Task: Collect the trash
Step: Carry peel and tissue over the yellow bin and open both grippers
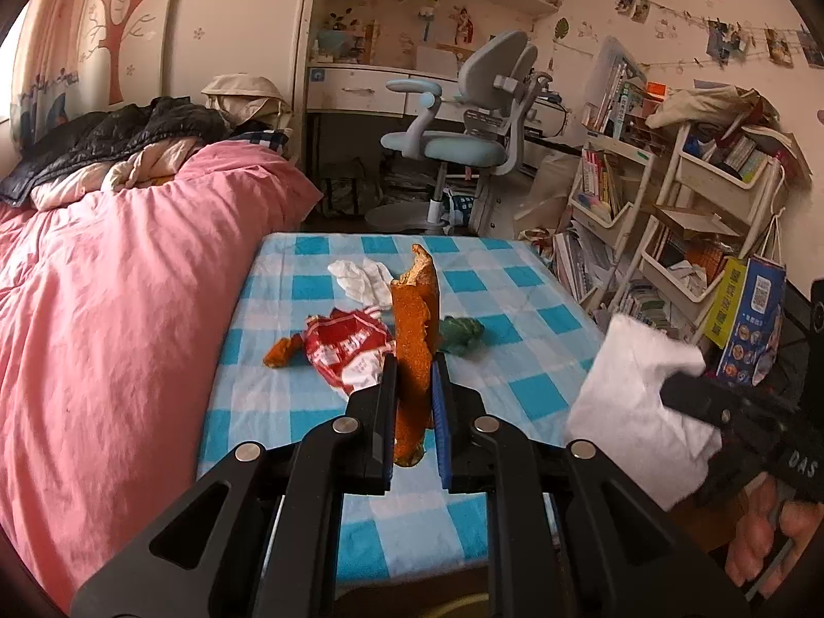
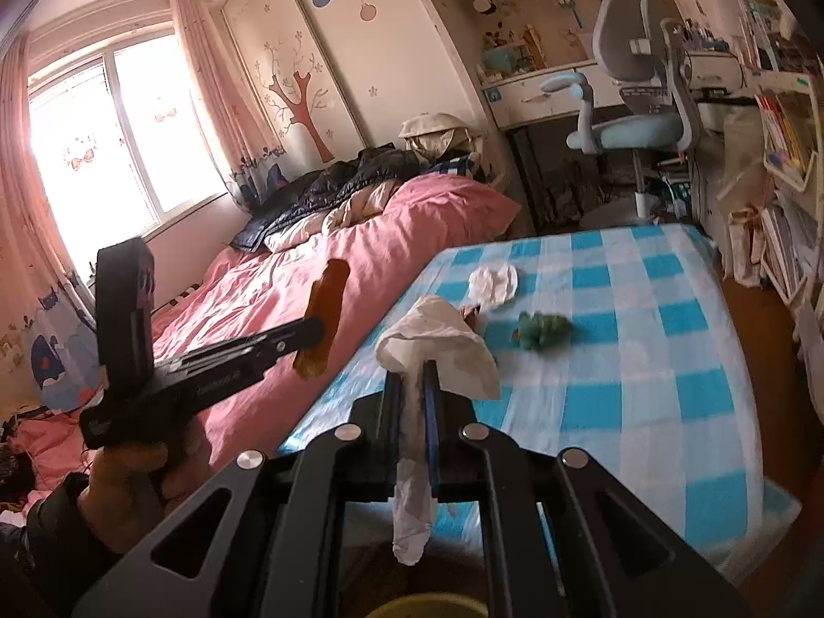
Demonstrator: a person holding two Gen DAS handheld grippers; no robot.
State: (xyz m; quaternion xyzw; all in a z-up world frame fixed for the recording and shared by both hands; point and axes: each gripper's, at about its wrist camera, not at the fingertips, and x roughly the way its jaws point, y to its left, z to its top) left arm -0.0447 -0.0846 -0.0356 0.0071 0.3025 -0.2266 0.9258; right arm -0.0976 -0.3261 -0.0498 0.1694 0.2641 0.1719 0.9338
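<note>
In the left wrist view my left gripper (image 1: 413,366) is shut on a long strip of orange peel (image 1: 412,329), held upright over the near part of the blue checked table (image 1: 515,376). On the cloth lie a red wrapper (image 1: 345,347), a small bit of peel (image 1: 280,353), a crumpled white tissue (image 1: 360,278) and a green wad (image 1: 461,332). My right gripper (image 2: 412,378) is shut on a white tissue (image 2: 438,345) whose tail hangs below the jaws. It also shows as the right gripper (image 1: 685,391) with the tissue (image 1: 633,401). The left gripper (image 2: 314,332) holds the peel (image 2: 324,324) beside the bed.
A pink bed (image 1: 118,283) runs along the table's left side. Beyond the far edge stands a blue-grey desk chair (image 1: 463,139) at a desk. Crowded book racks (image 1: 669,216) and a blue paper bag (image 1: 747,324) fill the right. A yellowish round rim (image 2: 432,605) shows below the right gripper.
</note>
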